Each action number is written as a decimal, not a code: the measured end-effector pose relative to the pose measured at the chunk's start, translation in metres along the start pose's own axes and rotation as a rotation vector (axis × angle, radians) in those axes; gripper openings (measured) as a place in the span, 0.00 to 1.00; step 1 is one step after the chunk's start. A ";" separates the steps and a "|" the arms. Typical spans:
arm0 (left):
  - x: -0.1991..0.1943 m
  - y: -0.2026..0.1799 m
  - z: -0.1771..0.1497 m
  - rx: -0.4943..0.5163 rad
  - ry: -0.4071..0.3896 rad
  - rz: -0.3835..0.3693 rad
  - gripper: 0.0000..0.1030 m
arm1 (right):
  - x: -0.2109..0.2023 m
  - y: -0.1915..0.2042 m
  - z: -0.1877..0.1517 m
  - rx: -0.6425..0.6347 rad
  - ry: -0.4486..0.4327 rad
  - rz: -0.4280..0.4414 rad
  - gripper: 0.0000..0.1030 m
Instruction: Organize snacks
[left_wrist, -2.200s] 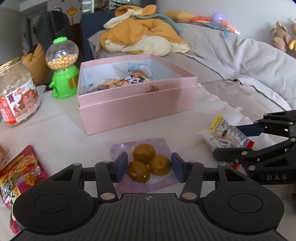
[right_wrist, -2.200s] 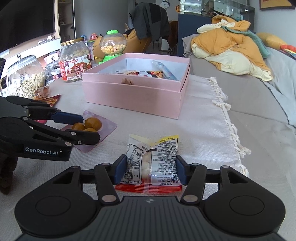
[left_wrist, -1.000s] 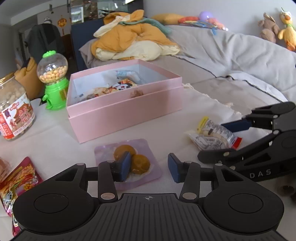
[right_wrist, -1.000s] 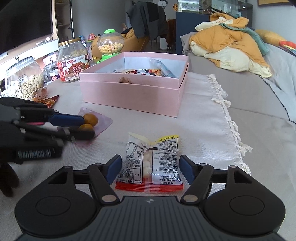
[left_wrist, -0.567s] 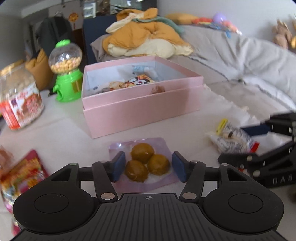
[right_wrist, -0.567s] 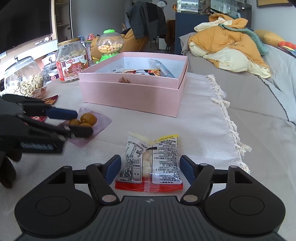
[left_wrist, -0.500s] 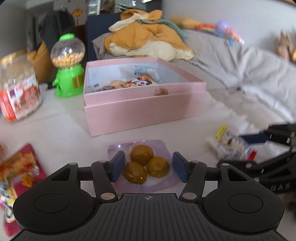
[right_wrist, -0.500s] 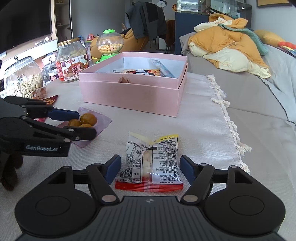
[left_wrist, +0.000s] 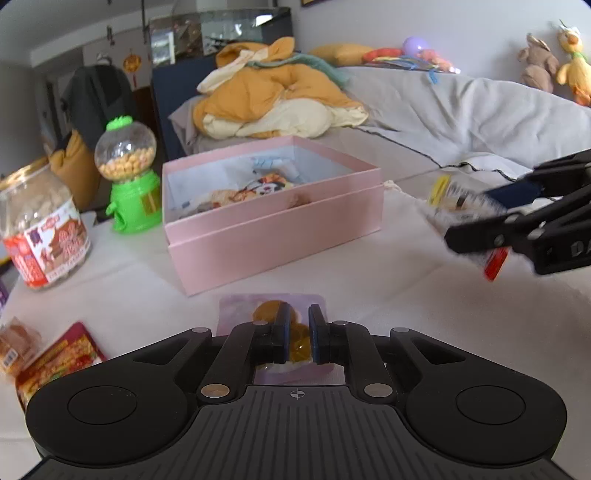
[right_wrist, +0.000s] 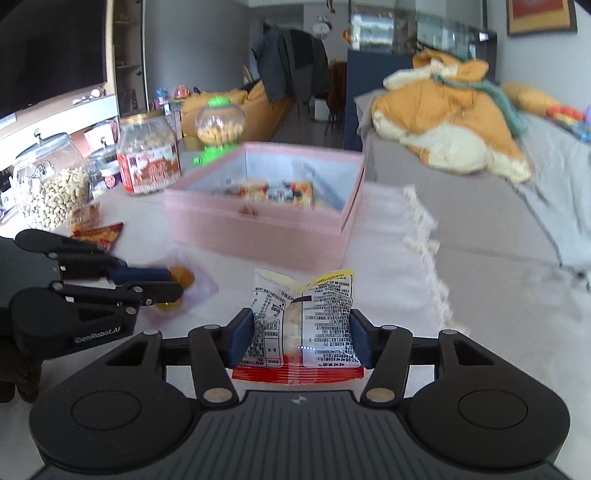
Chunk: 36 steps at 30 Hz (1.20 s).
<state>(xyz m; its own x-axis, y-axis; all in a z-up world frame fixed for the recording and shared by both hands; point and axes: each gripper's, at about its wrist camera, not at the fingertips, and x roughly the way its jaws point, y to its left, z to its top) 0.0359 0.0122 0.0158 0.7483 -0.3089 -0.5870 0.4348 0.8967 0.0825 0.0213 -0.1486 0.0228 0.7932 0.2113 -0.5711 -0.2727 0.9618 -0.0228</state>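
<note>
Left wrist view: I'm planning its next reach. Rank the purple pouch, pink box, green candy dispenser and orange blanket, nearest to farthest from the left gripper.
1. Purple pouch, pinched in the left gripper.
2. Pink box, just ahead.
3. Green candy dispenser, behind the box, left.
4. Orange blanket, far back.

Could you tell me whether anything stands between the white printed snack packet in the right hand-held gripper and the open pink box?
Nothing visible does. Only bare cloth lies between the snack packet, between the closing jaws of the right hand-held gripper, and the pink box, whose top is open.
</note>
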 end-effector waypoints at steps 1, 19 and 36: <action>0.000 0.003 -0.001 -0.013 0.002 -0.005 0.15 | -0.002 0.000 0.002 -0.005 -0.010 0.000 0.54; -0.015 0.000 -0.012 0.012 0.022 -0.055 0.28 | 0.049 0.001 -0.012 0.068 0.140 0.036 0.59; 0.019 0.097 -0.013 -0.624 0.141 -0.231 0.31 | 0.080 0.048 0.009 -0.163 0.109 0.208 0.42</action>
<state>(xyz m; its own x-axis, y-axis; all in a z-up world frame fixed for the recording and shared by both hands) 0.0858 0.0977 0.0028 0.5804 -0.5080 -0.6365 0.1733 0.8407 -0.5129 0.0767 -0.0839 -0.0169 0.6501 0.3729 -0.6621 -0.5147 0.8571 -0.0226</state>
